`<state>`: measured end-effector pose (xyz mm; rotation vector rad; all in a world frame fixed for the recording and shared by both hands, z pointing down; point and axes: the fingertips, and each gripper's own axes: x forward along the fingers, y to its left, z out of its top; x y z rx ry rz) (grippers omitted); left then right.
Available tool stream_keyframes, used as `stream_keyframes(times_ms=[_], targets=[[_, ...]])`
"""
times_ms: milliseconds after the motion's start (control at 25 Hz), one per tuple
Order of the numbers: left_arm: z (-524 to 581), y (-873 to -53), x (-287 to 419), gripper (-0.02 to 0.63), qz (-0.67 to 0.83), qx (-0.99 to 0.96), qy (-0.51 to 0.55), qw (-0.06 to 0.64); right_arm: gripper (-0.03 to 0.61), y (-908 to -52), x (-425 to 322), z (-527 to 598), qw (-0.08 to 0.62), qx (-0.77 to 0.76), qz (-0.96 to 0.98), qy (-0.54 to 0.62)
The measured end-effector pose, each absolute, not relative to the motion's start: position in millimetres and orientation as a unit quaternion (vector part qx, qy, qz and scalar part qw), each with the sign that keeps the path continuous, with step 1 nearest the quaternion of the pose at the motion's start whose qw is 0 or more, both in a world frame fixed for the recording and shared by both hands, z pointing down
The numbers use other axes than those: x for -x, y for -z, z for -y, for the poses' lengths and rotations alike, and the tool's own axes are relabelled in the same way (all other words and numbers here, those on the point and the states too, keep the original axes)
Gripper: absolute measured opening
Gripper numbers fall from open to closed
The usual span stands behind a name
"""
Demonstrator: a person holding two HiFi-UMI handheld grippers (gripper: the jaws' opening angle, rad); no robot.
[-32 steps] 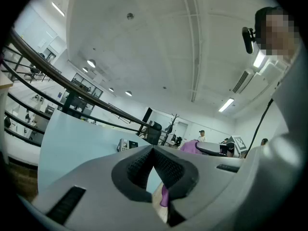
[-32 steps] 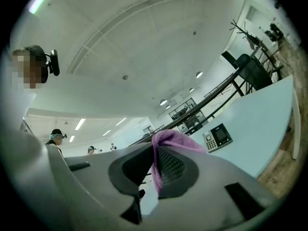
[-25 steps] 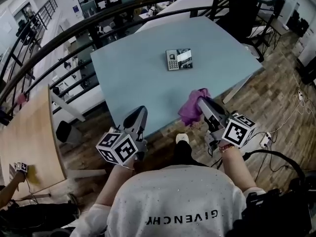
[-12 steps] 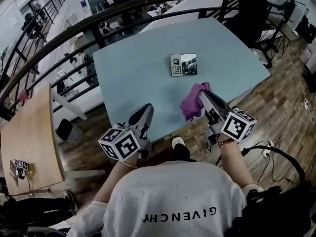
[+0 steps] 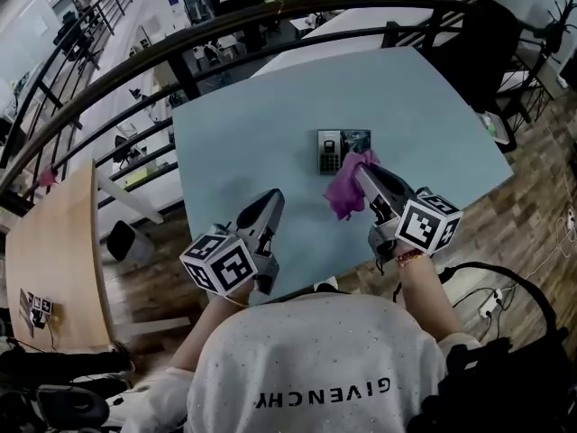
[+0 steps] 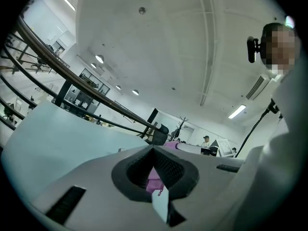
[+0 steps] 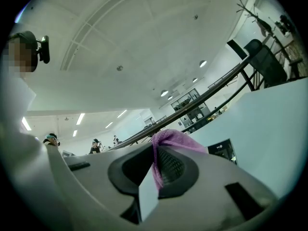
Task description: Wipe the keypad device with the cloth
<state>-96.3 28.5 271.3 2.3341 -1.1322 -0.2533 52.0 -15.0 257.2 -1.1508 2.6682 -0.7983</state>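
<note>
Pinching the purple cloth (image 5: 343,190) between its jaws, the right gripper (image 5: 362,171) sits at frame centre. A loose wad of the cloth hangs just beside the keypad device (image 5: 343,150) and overlaps its near edge. The right gripper view shows the cloth (image 7: 175,138) clamped in the slot and the device (image 7: 222,150) close ahead.

The left gripper (image 5: 269,207) is lower left of centre, well apart from the device. Its jaws are pressed together (image 6: 153,150). A small pink bit shows in the slot and I cannot tell what it is.

**Risks**
- Nothing braces the device. It looks light, so a wipe would likely shove or spin it instead of cleaning it.
- The cloth is held only by a corner fold, so it may drag out of the jaws or snag on the keys.

**Room**
- The device lies mid-table (image 5: 243,124), with bare top on all sides.
- The table's near edge runs under both grippers, so pulling strokes toward the person risk sliding the device off.
- A dark railing (image 5: 180,57) crosses the upper frame beyond the far edge.
</note>
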Motion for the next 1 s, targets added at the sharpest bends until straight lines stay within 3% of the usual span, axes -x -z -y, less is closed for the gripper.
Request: stream_keyframes(times_ms=[520,1000], targets=[[55.6,-319.6,105.0,0.008,0.494,-0.812,0.071,0.302,0.023,-330.4,-11.9,130.8,-0.037,0.313,-0.911,0.266],[89.3,-371.1,103.5,0.008,0.519,-0.775,0.021,0.361,0.025,-401.0,-16.9,198.8,-0.079,0.330,-0.890,0.306]])
